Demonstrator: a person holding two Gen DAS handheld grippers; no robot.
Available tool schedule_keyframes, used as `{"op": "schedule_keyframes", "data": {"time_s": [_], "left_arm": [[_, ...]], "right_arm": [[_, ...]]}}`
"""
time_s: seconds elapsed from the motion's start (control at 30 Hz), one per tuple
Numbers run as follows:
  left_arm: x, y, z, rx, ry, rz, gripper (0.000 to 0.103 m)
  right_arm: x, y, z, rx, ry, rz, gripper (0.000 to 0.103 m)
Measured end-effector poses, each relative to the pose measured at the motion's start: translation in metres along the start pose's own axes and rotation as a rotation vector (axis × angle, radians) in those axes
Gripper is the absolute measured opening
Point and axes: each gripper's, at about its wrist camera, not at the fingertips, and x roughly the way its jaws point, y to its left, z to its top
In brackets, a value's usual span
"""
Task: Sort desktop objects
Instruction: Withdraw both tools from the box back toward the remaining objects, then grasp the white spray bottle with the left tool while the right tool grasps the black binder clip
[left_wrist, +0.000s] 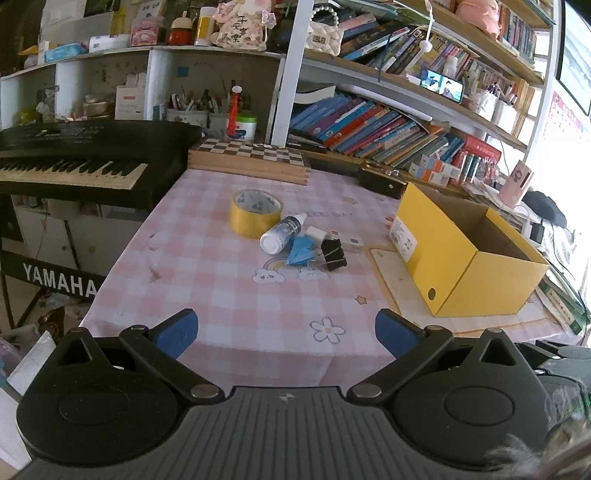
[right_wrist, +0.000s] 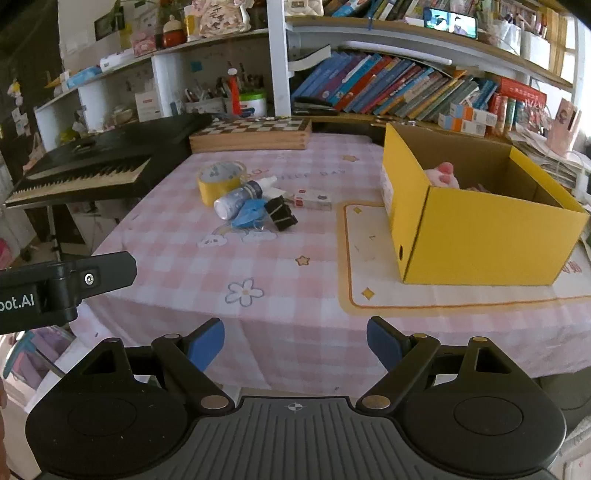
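Cluster mid-bench: yellow tape roll (left_wrist: 254, 216), small bottle (left_wrist: 277, 236) lying on side, blue soft piece (left_wrist: 301, 251), black binder clip (left_wrist: 334, 254), small white box (right_wrist: 312, 199), most touching.
All look light. Roll stiff: take across wall. Bottle likely slick, may roll: take at body. Clip: grab black body.
Yellow box (right_wrist: 461, 225) well right, pink item inside.
Left gripper (left_wrist: 286, 334), right gripper (right_wrist: 295, 341): jaws wide apart, empty, over near bench edge.
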Motion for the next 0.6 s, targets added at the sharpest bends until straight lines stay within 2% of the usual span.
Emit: {"op": "schedule_keyframes", "data": {"time_s": [0.6], "left_arm": [[0.061,0.002,0.038,-0.041,0.023,0.069,0.102]], "right_arm": [[0.056,-0.005,0.047,-0.093,-0.007,0.062,0.087]]}}
